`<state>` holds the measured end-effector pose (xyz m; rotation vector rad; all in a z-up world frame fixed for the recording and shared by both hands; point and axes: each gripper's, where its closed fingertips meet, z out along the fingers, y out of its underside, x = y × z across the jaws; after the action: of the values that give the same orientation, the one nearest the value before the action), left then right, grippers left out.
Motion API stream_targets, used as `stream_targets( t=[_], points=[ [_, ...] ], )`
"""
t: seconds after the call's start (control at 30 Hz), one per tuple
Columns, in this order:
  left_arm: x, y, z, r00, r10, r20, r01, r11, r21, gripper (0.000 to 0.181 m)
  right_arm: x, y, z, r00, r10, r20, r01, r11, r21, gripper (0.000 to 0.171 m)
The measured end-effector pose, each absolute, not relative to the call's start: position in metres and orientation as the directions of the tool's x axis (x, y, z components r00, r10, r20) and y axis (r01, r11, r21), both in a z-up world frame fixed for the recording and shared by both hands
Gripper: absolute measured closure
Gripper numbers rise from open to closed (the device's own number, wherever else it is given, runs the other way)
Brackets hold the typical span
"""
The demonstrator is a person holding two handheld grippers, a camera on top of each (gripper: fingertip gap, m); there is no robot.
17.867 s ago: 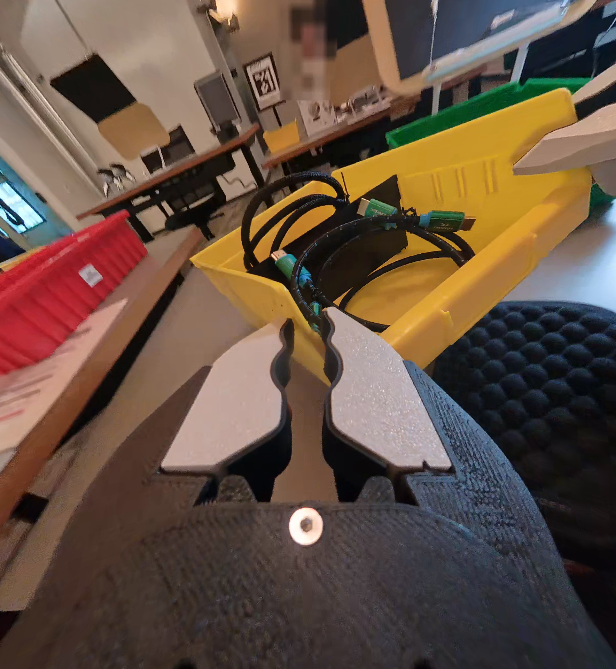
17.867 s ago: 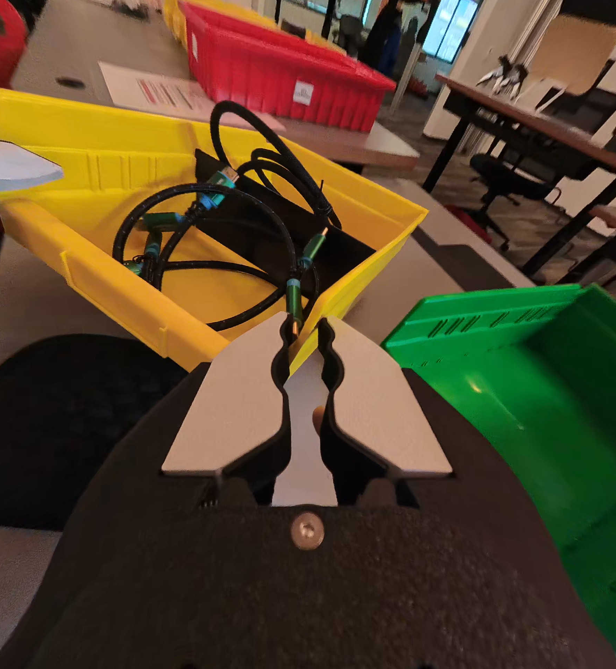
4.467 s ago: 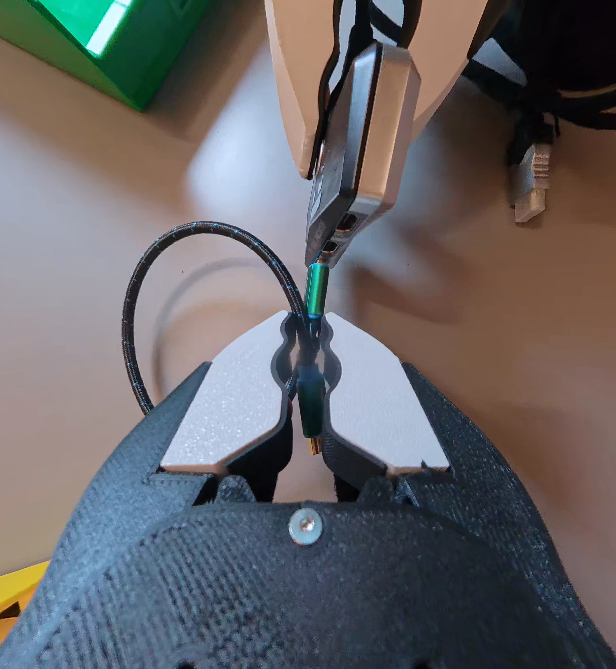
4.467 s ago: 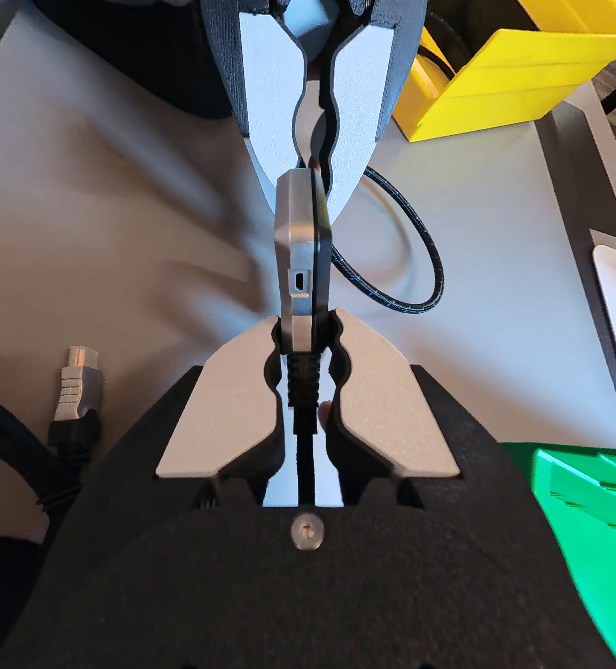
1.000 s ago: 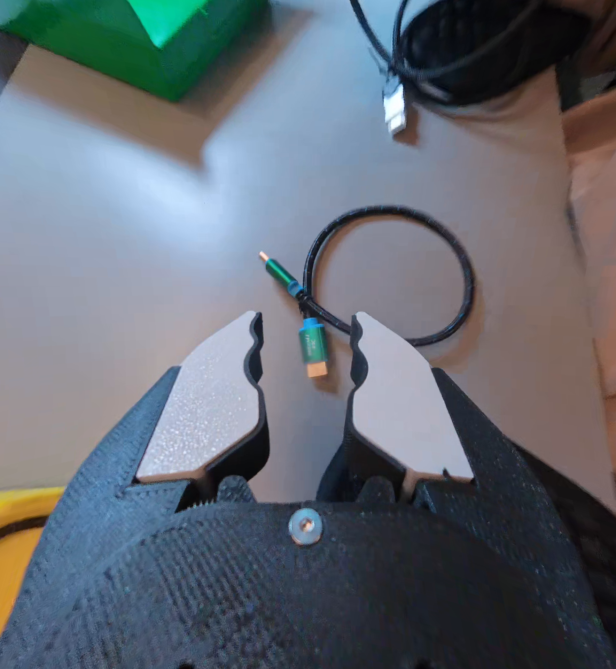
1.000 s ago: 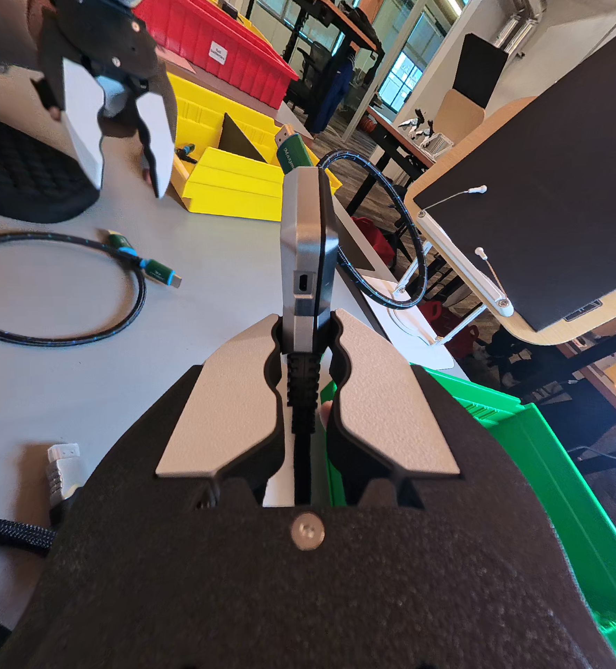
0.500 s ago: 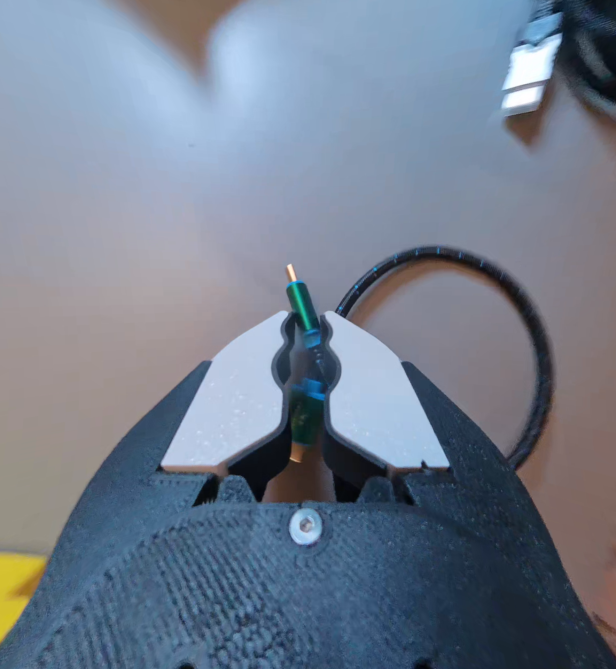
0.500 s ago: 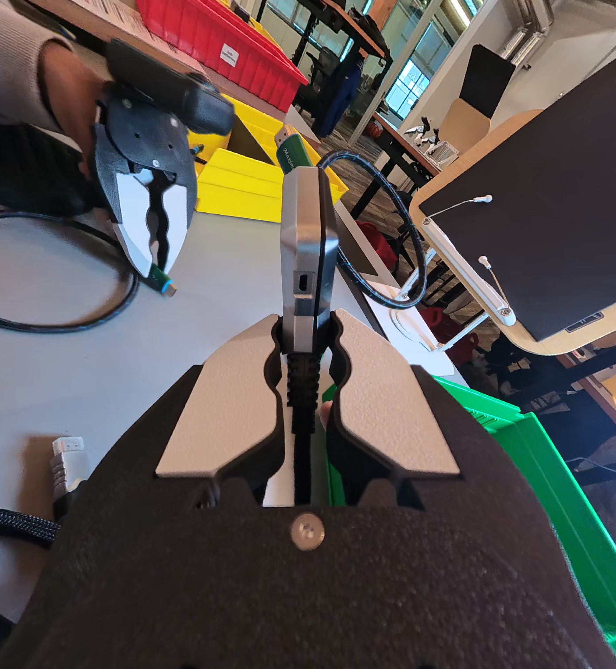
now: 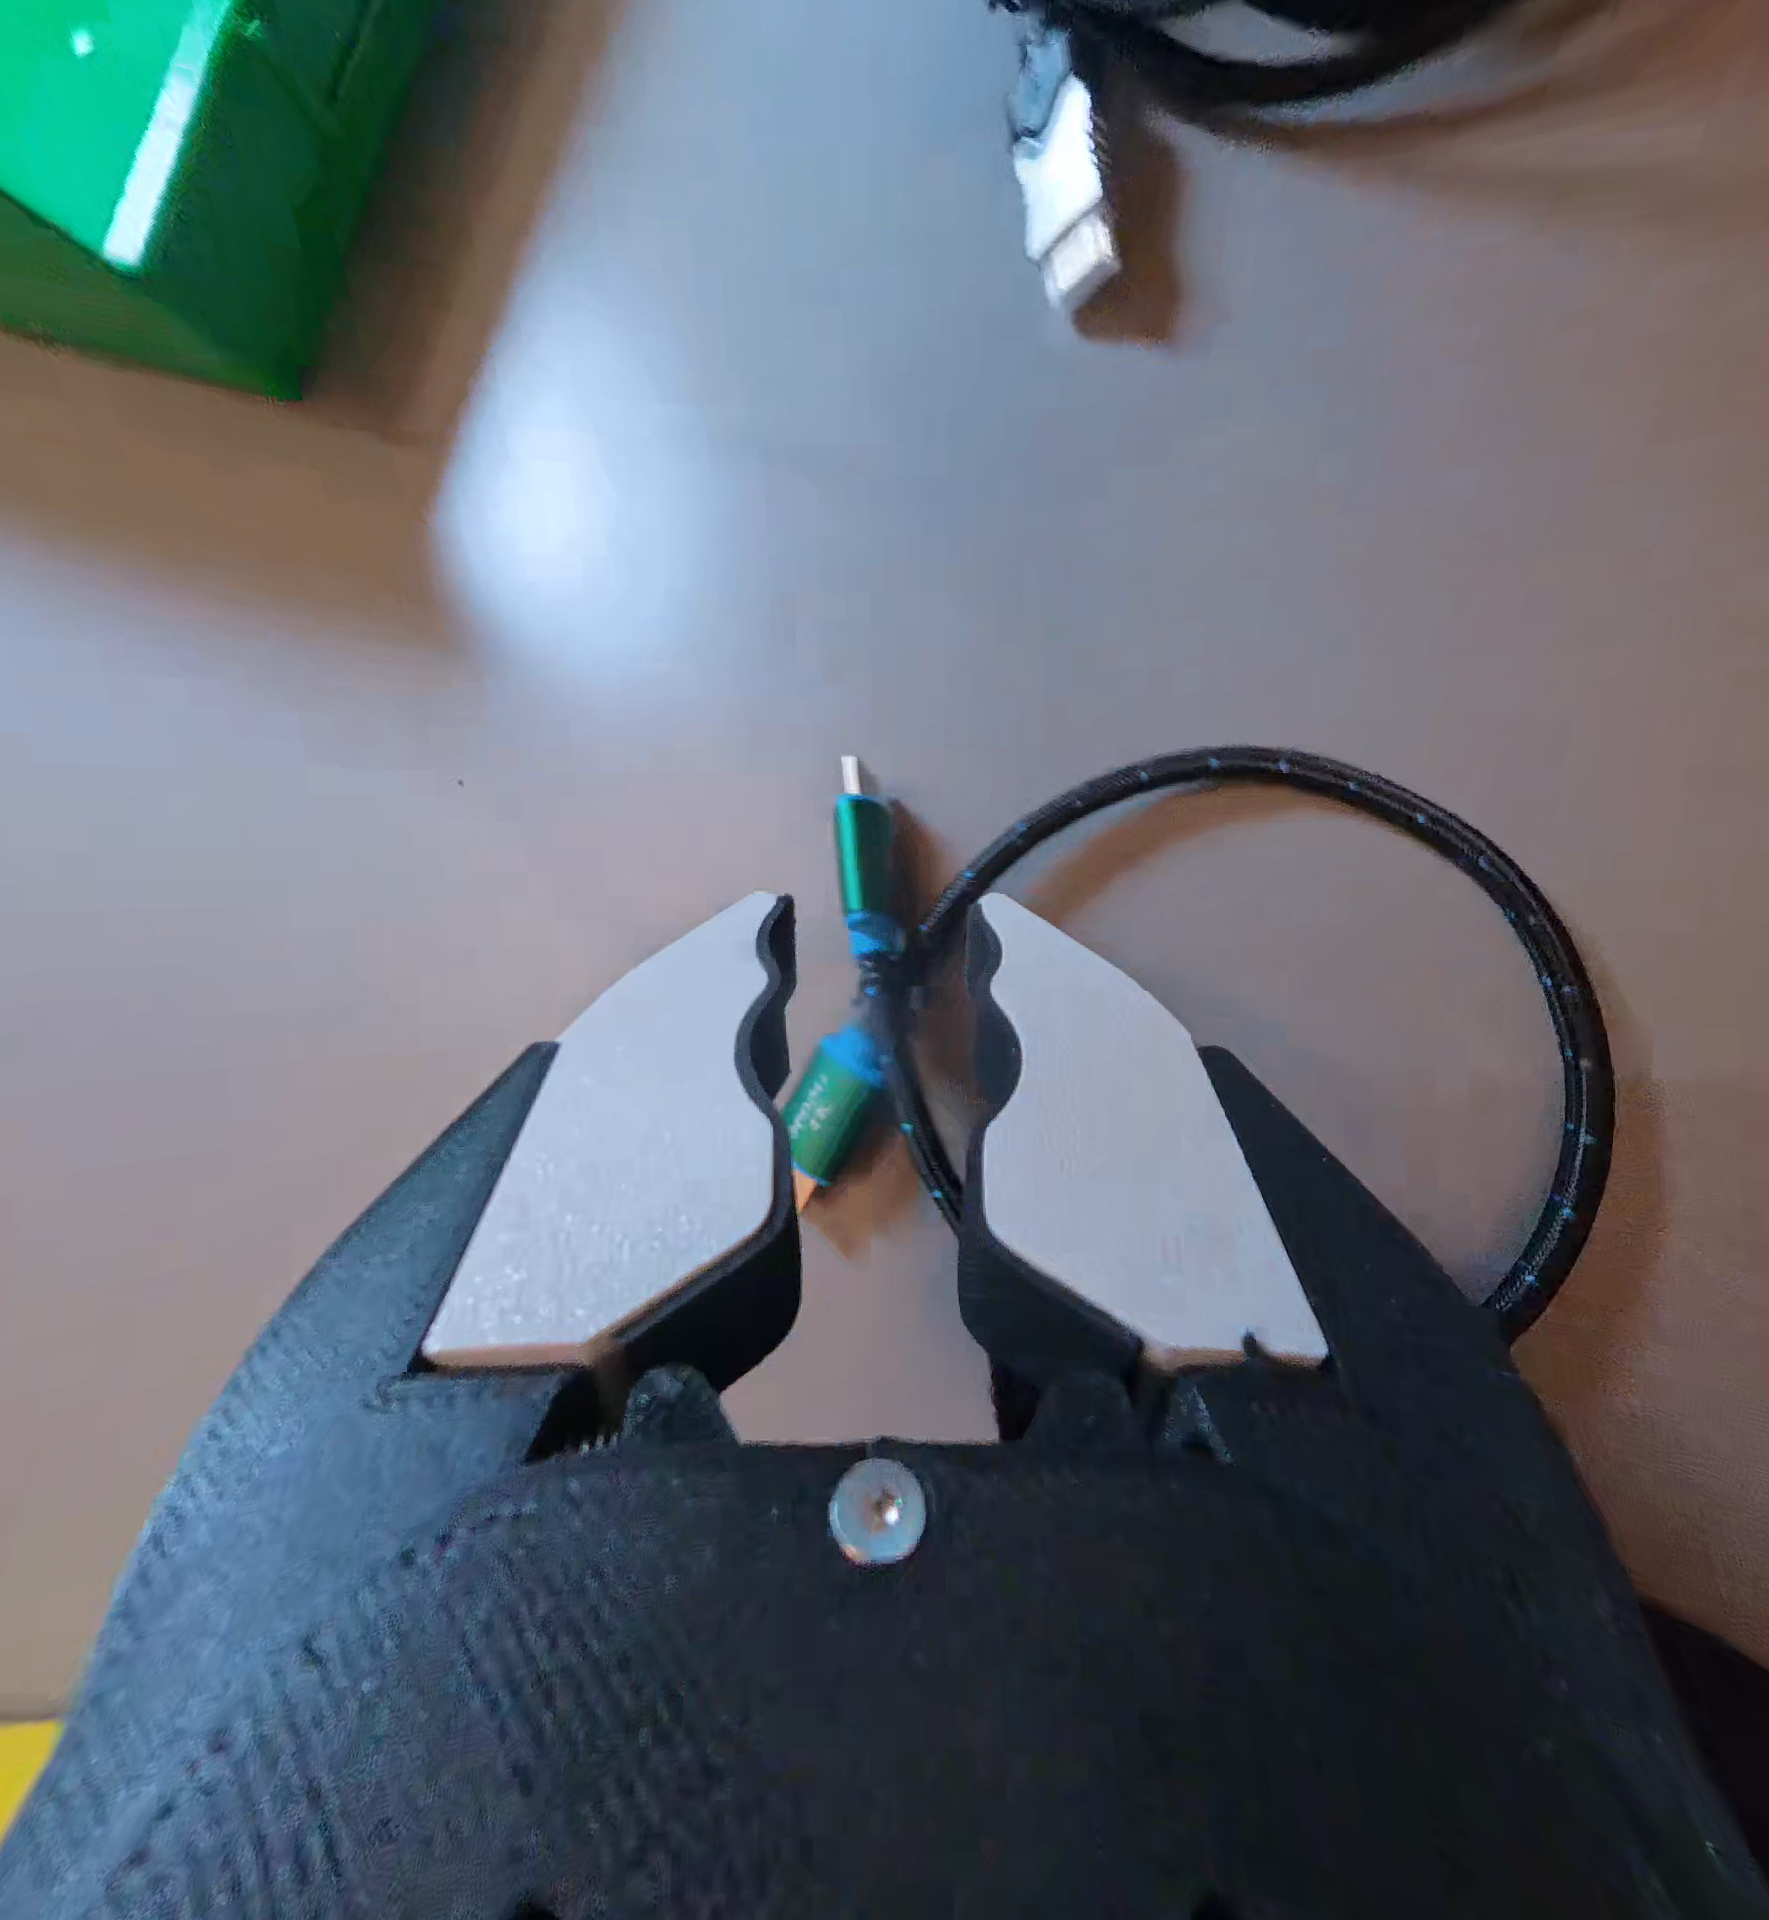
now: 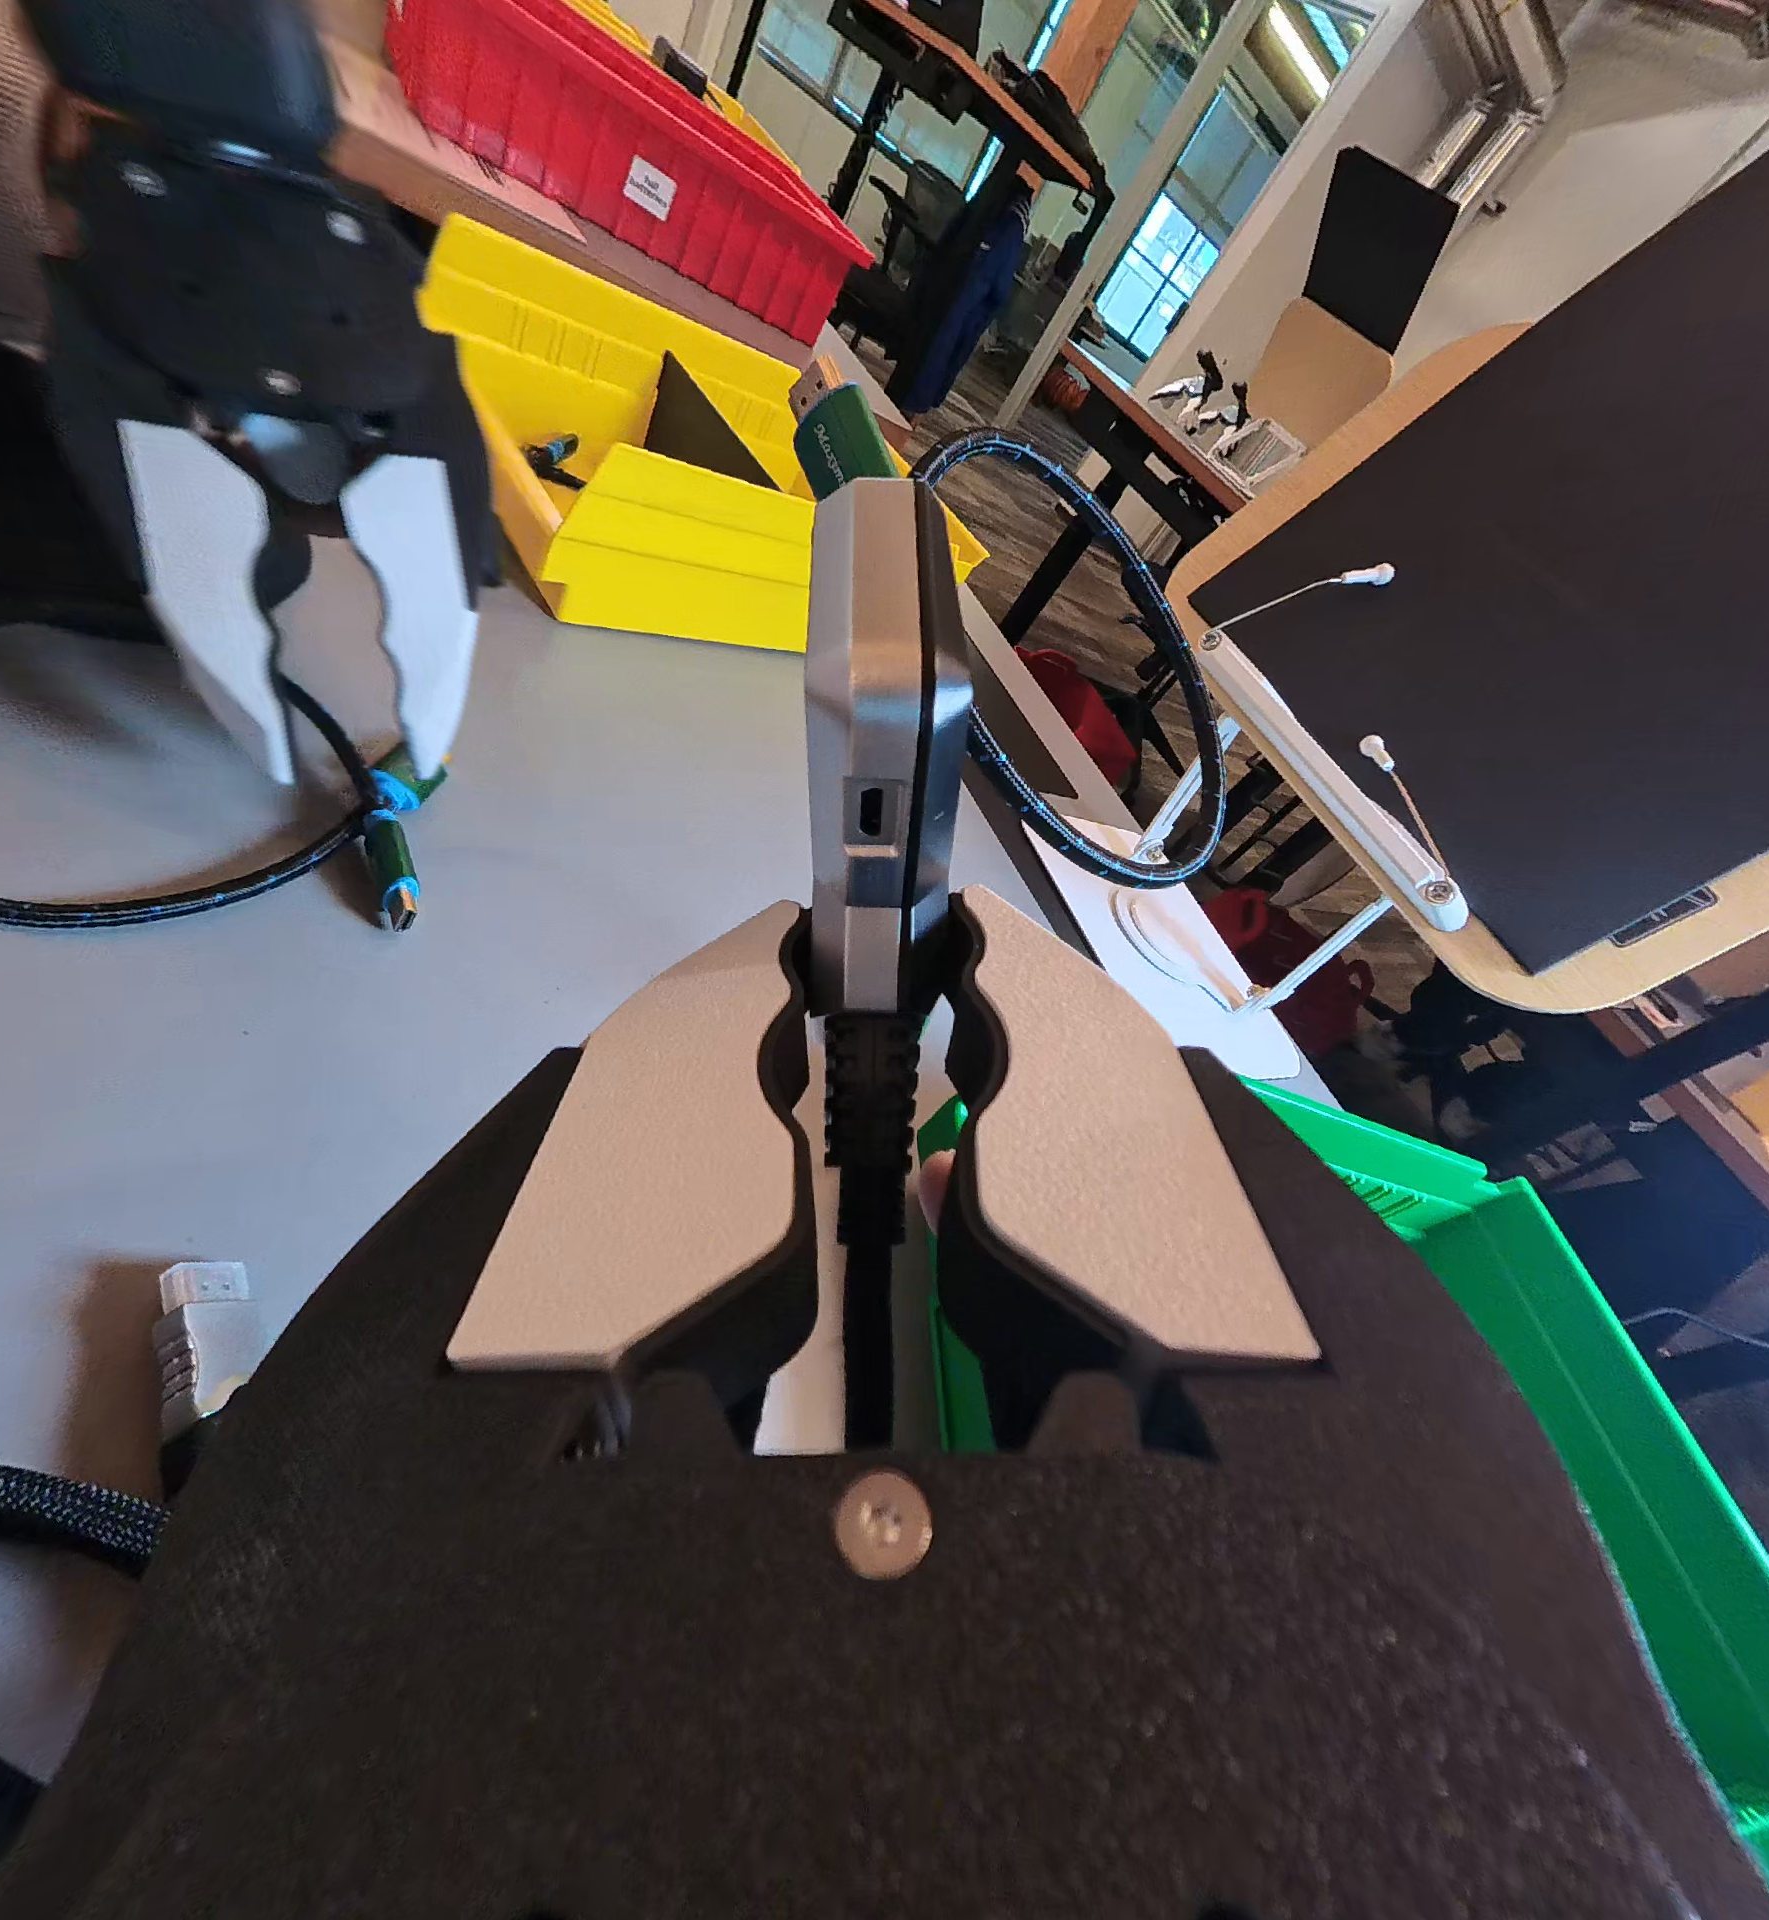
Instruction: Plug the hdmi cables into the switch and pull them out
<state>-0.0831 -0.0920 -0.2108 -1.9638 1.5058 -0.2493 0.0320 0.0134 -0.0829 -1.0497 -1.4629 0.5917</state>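
Two green plugs (image 9: 830, 1114) lie mid-frame between the left gripper (image 9: 880, 935)'s parted fingers. Right gripper (image 10: 878, 935) fingers clamp the grey switch (image 10: 875, 727) upright.

The switch (image 10: 875, 727) looks like brushed grey metal with a faint sheen. The cable (image 9: 1545, 997) has a black braided cloth jacket flecked blue; its plugs (image 9: 864, 862) are glossy green metal. The left gripper (image 9: 880, 940) has matt, grainy grey pads (image 9: 641, 1132) on rough black plastic. The table (image 9: 340, 831) is smooth and matt, the bin (image 10: 1607, 1382) glossy green plastic.
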Motion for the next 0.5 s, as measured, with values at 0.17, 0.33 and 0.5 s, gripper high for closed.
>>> stream_targets(
  t=[0.17, 0.33, 0.5],
  points=[
    [-0.094, -0.098, -0.232, 0.288, -0.862, -0.416, -0.882, -0.07, -0.467, 0.146, 0.028, 0.009, -0.082, 0.079, 0.858, 0.508, 0.268, 0.472, -0.84, 0.149],
    [-0.092, -0.086, -0.241, 0.282, -0.859, -0.427, -0.888, -0.066, -0.455, 0.162, 0.027, 0.007, -0.083, 0.077, 0.855, 0.513, 0.272, 0.477, -0.835, 0.149],
    [-0.088, -0.079, -0.237, 0.354, -0.893, -0.279, -0.817, -0.15, -0.557, 0.164, 0.029, 0.01, -0.087, 0.067, 0.859, 0.507, 0.281, 0.471, -0.836, 0.148]
  ],
)
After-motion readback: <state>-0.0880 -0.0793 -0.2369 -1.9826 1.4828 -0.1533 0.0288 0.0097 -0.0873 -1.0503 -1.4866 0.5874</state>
